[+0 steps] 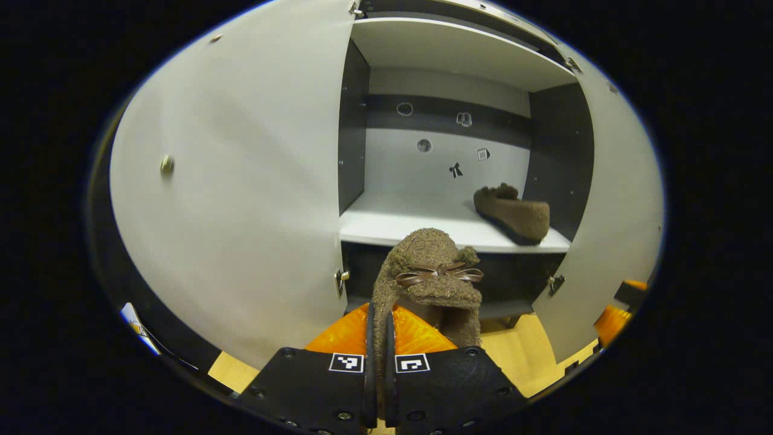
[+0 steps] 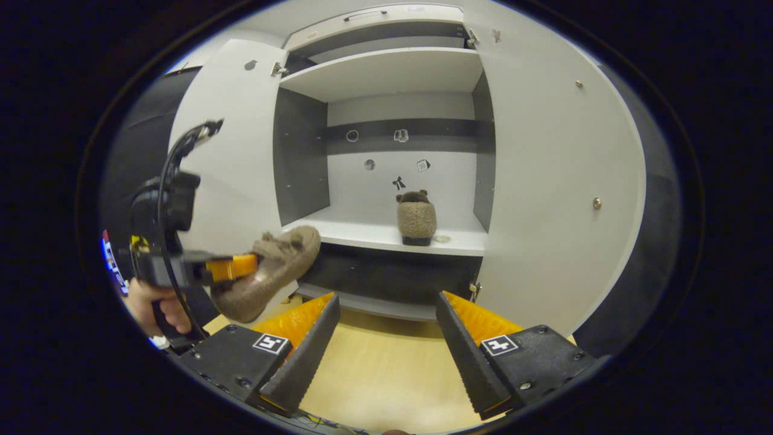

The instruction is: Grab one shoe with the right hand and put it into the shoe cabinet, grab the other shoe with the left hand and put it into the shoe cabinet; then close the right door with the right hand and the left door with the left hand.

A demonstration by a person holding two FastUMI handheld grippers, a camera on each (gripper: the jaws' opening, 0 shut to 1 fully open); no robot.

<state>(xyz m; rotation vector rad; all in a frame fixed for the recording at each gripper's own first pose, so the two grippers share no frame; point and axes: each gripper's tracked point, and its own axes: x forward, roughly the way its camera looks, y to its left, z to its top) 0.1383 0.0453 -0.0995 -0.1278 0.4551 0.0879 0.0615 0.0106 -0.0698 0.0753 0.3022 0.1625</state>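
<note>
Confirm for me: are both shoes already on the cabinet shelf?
No: one shoe sits on the shelf, the other shoe is held by the left gripper.

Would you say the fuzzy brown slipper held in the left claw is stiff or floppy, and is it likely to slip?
The slipper is probably soft: the left claw pinches its fleecy edge flat. It looks light, carried by one edge. The fuzzy fabric likely resists slipping, though the toe may swing.

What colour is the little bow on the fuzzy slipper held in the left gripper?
Glossy brown, on the fuzzy brown slipper; clearest in the left gripper view.
</note>
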